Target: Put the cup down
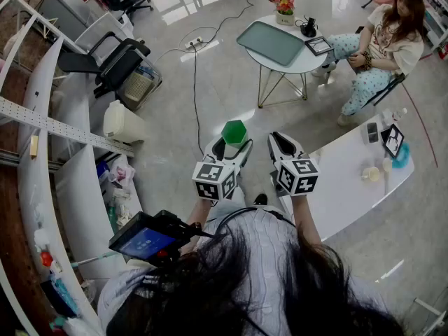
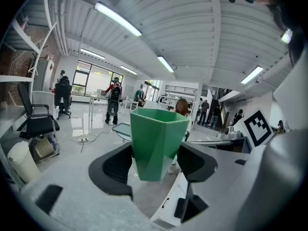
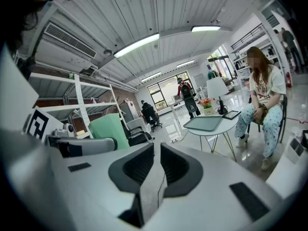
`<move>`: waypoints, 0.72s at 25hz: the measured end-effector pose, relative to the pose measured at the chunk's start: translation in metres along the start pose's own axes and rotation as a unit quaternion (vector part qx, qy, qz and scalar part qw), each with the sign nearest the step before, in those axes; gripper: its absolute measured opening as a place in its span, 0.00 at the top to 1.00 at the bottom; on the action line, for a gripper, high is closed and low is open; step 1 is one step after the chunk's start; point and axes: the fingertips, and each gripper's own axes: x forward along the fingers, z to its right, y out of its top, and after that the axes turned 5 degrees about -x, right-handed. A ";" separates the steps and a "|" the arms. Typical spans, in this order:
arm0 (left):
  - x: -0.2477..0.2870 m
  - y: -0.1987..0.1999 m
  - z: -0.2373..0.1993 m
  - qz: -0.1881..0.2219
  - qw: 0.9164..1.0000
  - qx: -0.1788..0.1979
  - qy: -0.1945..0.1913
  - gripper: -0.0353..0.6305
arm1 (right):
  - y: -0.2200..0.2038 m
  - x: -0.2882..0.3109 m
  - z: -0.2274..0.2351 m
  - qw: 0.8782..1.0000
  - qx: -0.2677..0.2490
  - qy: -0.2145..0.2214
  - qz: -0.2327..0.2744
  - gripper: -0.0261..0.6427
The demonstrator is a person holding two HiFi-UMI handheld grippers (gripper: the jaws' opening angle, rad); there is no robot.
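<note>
L gripper (image 1: 232, 144) clamped on green cup (image 1: 234, 131), in the air at 12 o'clock in head view, over floor (image 1: 210, 89). R gripper (image 1: 281, 143) closed, empty. Risk: letting go here would drop the cup to the floor; white table (image 1: 346, 180) was at 3 o'clock. Cup base and pad contact hard to see.

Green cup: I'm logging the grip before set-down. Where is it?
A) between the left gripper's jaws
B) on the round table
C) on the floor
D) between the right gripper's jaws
A: the green cup sits upright, clamped by the left gripper; the right gripper has its jaws together, empty.
</note>
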 end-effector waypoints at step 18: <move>0.004 -0.001 -0.013 0.010 1.000 -0.016 0.021 0.49 | -0.003 0.007 -0.008 0.999 -0.032 0.030 -0.017 0.86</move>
